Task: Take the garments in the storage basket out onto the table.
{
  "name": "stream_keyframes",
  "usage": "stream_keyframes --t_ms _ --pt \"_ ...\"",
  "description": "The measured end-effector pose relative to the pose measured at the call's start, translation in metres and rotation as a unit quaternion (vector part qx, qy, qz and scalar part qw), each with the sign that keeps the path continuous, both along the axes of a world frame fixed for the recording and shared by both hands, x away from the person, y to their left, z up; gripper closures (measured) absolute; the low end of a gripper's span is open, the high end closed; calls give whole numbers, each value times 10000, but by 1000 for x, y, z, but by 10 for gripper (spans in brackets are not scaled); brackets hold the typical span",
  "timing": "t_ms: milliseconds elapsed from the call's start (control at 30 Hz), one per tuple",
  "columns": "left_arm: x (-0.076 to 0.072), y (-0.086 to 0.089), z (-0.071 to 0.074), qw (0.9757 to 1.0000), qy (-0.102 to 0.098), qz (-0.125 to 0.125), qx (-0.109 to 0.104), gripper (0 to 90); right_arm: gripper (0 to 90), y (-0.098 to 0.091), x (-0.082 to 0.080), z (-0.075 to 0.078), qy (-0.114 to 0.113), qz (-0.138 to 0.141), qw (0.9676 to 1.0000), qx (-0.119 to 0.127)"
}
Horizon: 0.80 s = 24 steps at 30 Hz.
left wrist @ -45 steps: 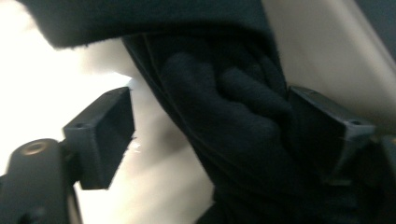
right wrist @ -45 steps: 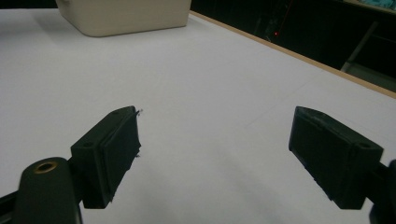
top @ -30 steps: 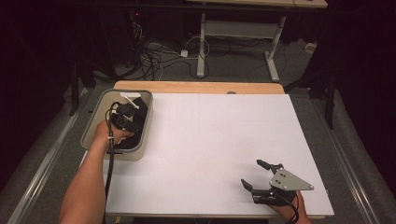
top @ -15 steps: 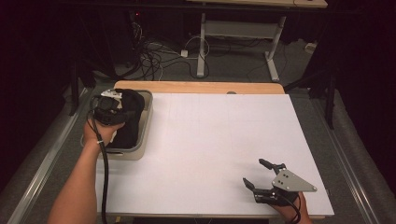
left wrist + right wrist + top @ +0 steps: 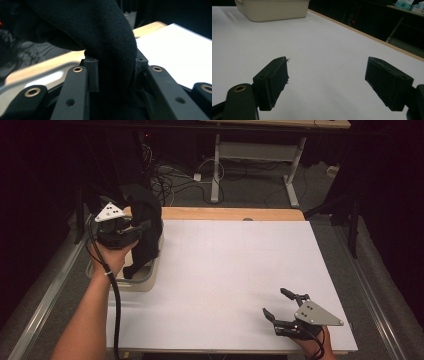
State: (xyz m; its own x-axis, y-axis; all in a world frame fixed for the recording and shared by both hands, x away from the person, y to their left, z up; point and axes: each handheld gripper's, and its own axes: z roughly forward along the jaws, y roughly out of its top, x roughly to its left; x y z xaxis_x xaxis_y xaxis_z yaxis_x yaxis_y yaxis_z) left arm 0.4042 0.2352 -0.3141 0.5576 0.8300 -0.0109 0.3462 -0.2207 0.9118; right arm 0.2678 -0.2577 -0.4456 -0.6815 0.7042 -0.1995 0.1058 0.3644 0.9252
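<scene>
High view puts the left gripper (image 5: 131,231) at nine o'clock, above the beige tub (image 5: 142,281), its jaws clamped on a black cloth (image 5: 147,227) that hangs down into the tub; the left gripper view shows the fabric pinched between both pads. Right gripper (image 5: 280,309) sits at five o'clock on the white table (image 5: 235,270); its jaws stand wide apart, holding nothing.

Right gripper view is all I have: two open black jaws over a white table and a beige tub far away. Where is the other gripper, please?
Observer: The left gripper is raised above the beige plastic tub, at the table's left edge.
Operator: Does it hold something?
Observer: Yes, its jaws are clamped on a black fabric garment.
Operator: Is the garment out of the tub?
Observer: Not fully; it hangs down from the jaws and its lower end reaches into the tub.
</scene>
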Motion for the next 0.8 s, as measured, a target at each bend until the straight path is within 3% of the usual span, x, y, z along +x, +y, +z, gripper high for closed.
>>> stream_keyframes --t_ms 100,200,233,267,300,400,467,500,567,600,667,733,767,800 --pt "-8 -21 14 9993 -224 -287 -9 655 192 -3 0 1 6 -18 10000 41" --pt "-12 -32 19 9987 -305 -394 -49 655 193 -4 0 1 -7 -40 10000 28" --pt "-14 -44 23 9976 -363 -592 -63 655 193 -4 0 1 -9 -23 10000 51" --pt "-14 -44 23 9976 -363 -592 -63 655 193 -4 0 1 -9 -23 10000 51" --pt "-17 -56 27 9963 -424 -741 -61 655 193 -4 -1 2 -34 -44 10000 40" --pt "-21 -67 31 9946 -543 -881 -41 655 194 -5 -1 2 -38 -44 10000 67" --pt "-28 -85 37 9916 -624 -1130 -12 655 194 -7 -1 3 -71 -60 9999 67" --pt "-28 -85 37 9916 -624 -1130 -12 655 194 -7 -1 3 -71 -74 9999 70" --pt "-34 -102 38 9888 -608 -1362 -4 655 194 -8 -1 4 -75 -92 9999 71" --pt "-34 -102 38 9888 -608 -1362 -4 655 194 -8 -1 4 -75 -92 9999 71" --pt "-37 -117 35 9861 -563 -1560 -47 655 193 -8 -1 4 -73 -100 9999 83" --pt "-37 -123 34 9851 -537 -1631 -47 654 194 -8 -2 5 -80 -95 9999 82" --pt "-39 -133 30 9831 -514 -1757 -32 654 194 -9 -2 5 -89 -97 9999 82" --pt "-39 -133 30 9831 -514 -1757 -32 654 194 -9 -2 5 -104 -95 9999 77"
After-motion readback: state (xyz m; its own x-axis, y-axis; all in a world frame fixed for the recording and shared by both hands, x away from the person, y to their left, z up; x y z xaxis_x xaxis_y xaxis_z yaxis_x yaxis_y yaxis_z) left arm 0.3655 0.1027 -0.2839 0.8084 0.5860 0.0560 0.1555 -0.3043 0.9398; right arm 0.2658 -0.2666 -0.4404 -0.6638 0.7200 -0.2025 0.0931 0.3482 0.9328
